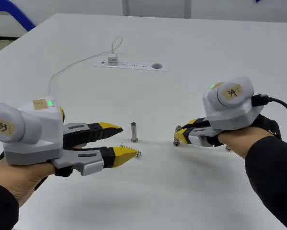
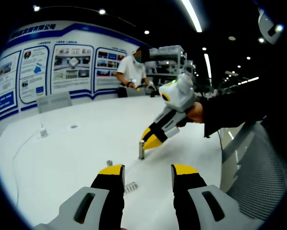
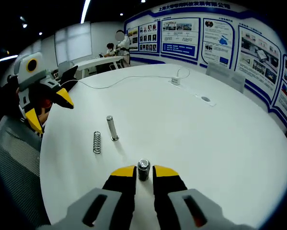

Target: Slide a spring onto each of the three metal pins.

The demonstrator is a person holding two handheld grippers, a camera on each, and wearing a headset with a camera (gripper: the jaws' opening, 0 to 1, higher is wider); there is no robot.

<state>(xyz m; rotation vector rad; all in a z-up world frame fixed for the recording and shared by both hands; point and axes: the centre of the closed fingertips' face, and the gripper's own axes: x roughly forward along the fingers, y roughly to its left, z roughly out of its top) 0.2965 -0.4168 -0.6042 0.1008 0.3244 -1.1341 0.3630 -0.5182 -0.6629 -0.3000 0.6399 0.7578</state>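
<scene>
The left grey-and-yellow two-jaw claw (image 1: pixel 127 140) lies level, jaws spread wide. The right claw (image 1: pixel 180 136) tilts downward toward it, jaws nearly together.

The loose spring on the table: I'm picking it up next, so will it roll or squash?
The spring lies on its side on the smooth table, so a nudge would probably roll it. Its thin, open coils look light and may compress or flick out under a hard pinch.
</scene>
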